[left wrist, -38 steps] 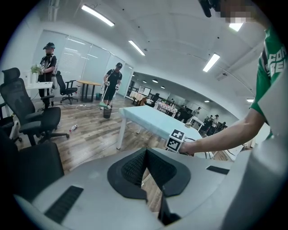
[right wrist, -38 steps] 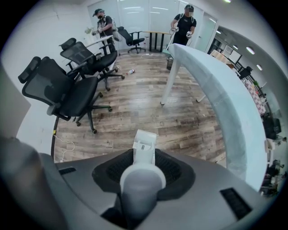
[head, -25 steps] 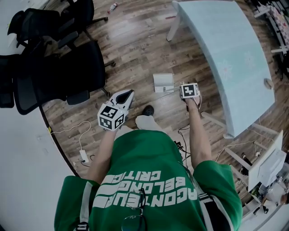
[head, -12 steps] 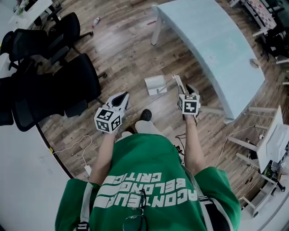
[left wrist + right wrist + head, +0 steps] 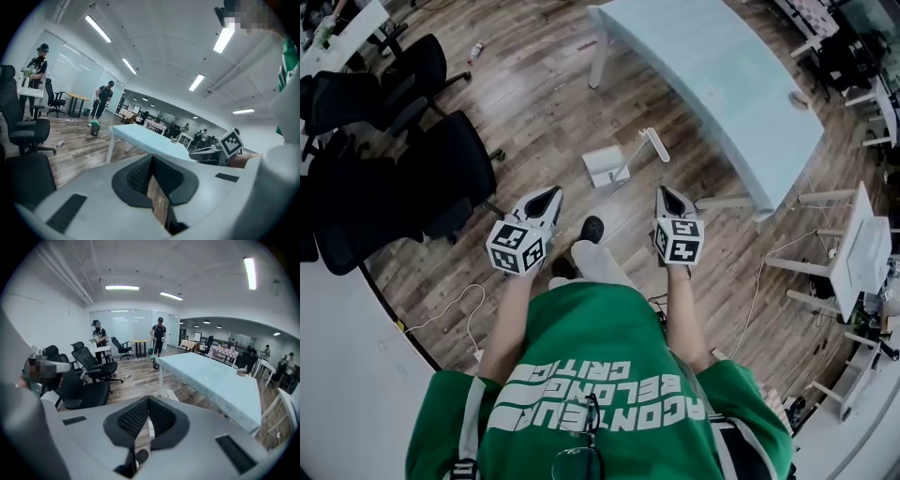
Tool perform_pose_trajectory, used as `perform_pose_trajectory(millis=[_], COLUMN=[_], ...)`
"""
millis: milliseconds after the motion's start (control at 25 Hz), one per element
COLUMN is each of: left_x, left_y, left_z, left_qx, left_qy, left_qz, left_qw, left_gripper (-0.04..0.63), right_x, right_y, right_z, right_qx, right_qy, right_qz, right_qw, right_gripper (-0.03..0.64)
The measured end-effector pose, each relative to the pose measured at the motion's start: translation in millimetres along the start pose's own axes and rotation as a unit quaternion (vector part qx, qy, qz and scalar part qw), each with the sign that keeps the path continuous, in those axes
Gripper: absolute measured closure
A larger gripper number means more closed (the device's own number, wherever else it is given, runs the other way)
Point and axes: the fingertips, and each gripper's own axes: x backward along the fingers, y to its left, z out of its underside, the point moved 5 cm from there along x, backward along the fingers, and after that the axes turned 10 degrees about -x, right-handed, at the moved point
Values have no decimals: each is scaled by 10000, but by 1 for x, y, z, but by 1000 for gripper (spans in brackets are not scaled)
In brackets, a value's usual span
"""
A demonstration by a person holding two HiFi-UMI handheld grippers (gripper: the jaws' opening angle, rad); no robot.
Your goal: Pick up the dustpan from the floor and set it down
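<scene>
The white dustpan (image 5: 602,165) sits on the wood floor in the head view, its long handle (image 5: 653,143) slanting up to the right. My right gripper (image 5: 663,193) hangs just below and right of that handle, apart from it, shut and empty. In the right gripper view its jaws (image 5: 148,400) meet at the tip, and part of the white handle (image 5: 171,395) shows just beyond them. My left gripper (image 5: 551,194) hovers left of the dustpan, also shut with nothing in it. In the left gripper view (image 5: 151,158) only floor shows behind the closed jaws.
A long pale blue table (image 5: 712,84) stands right of the dustpan, one leg (image 5: 598,58) close behind it. Black office chairs (image 5: 441,178) crowd the left. My dark shoe (image 5: 592,228) is between the grippers. A white cable (image 5: 464,305) lies on the floor. People (image 5: 159,336) stand far off.
My right gripper has risen and pulled back from the dustpan's handle, and its jaws have shut. The left gripper has lifted a little. The dustpan stays on the floor.
</scene>
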Motion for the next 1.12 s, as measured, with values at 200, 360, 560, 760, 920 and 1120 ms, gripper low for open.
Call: perform_pose_trajectory(millis=[200,360,560,760,920,1120], left_x=[28,39,41,30,19,-3], left_y=[-18,-34,-52,-74,-91,-129], left_z=[18,30,29,23,18,12], left_qx=[208,249,190,59,45,-3], left_qy=[-98,-96,-118,-133,-188,-211], left_qz=[74,162,237,302,284,336], left_qw=[9997,9995,9995,9994,9994,9992], left_gripper=[602,601,602,602,601,603], right_x=[42,71,88,97,106,122], right_y=[25,33,28,14,-1,-28], right_z=[27,48,59,60,61,65], right_qx=[-117,-140,-211,-227,-203,-268], right_qy=[-14,-72,-114,-183,-198,-207], right_qz=[-83,-192,-244,-342,-493,-679], right_qw=[9999,9997,9994,9990,9984,9971], right_gripper=[609,609,609,609,609,609])
